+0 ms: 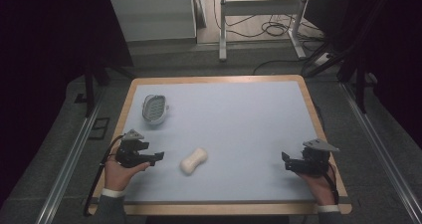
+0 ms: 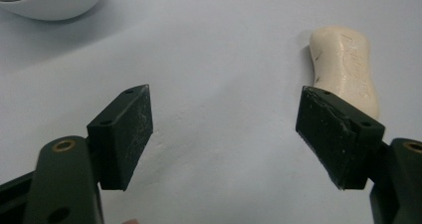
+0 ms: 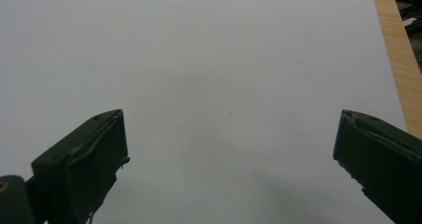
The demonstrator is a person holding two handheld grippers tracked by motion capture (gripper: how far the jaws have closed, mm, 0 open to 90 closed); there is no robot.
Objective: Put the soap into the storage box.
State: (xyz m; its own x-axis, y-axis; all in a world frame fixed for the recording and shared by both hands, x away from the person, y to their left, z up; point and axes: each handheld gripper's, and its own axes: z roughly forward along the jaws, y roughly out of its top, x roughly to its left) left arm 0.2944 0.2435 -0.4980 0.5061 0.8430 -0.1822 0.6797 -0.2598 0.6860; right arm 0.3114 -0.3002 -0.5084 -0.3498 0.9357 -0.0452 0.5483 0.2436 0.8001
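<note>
Pale blue-grey covering spreads over the table (image 1: 239,119), which has a light wooden rim. A cream bar of soap (image 1: 193,161), waisted in the middle, lies on the covering toward the near left, its long axis running diagonally. Farther back on the left sits a white oval soap dish (image 1: 155,108) with a ridged inside, well apart from the soap.

From the near edge two forearms in grey sleeves with white cuffs come in. The left hand (image 1: 119,170) wraps around the left hand-held gripper (image 1: 158,158) at the table's left edge, its black jaws pointing right, toward the soap, just short of it. In the left gripper view that left hand-held gripper (image 2: 224,129) is spread wide with bare covering between the jaws; the soap (image 2: 344,67) lies just beyond the jaw at the right of that view, and a curve of the soap dish (image 2: 50,2) shows in the upper left corner.

The right hand (image 1: 318,181) holds the right hand-held gripper (image 1: 285,160) near the table's right edge, jaws pointing left across the covering, well apart from the soap. In the right gripper view the right hand-held gripper (image 3: 229,149) is likewise spread wide and has hold of nothing, with the wooden rim (image 3: 398,59) at upper right.
</note>
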